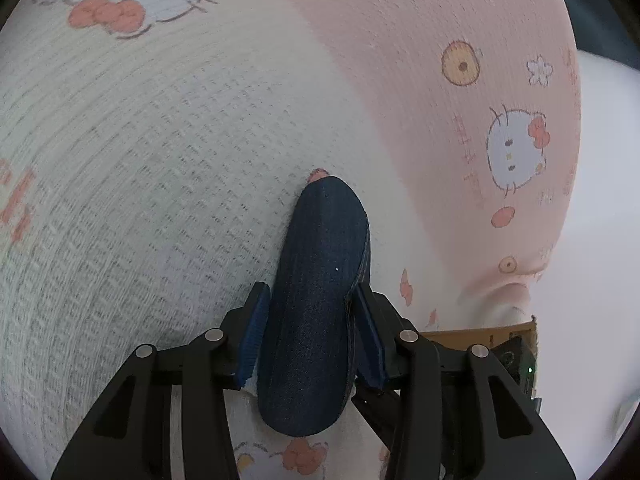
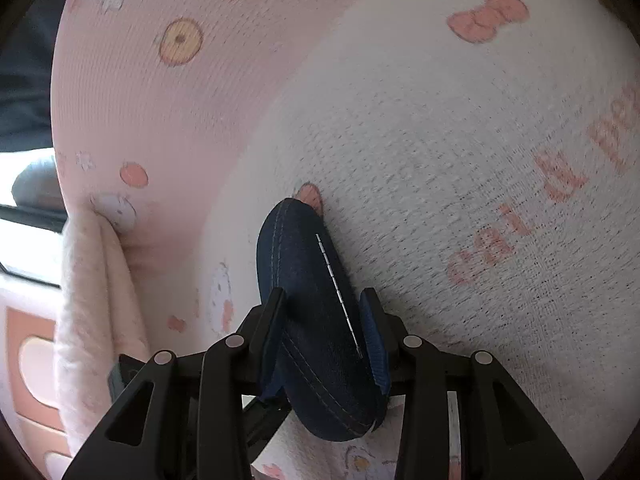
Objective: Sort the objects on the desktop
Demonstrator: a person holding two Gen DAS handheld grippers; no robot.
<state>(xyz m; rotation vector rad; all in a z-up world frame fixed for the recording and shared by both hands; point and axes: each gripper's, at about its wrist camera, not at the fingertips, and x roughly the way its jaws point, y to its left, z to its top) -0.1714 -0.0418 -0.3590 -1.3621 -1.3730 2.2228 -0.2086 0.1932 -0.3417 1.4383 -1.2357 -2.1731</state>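
Observation:
A dark blue denim case (image 1: pixel 316 300) lies against a white and pink Hello Kitty towel (image 1: pixel 160 140). My left gripper (image 1: pixel 310 312) is shut on one end of the case, blue pads (image 1: pixel 254 332) pressed to both sides. My right gripper (image 2: pixel 324 312) is shut on the other end of the same case (image 2: pixel 316 320), where its zipper and stitching show. The towel (image 2: pixel 440 140) fills nearly all of both views close up, so what lies under it is hidden.
A brown cardboard edge (image 1: pixel 480 334) and a dark device with a green light (image 1: pixel 520 360) sit at the lower right of the left wrist view. In the right wrist view a folded pink towel edge (image 2: pixel 92 300) hangs at left, beside a pink patterned surface (image 2: pixel 28 360).

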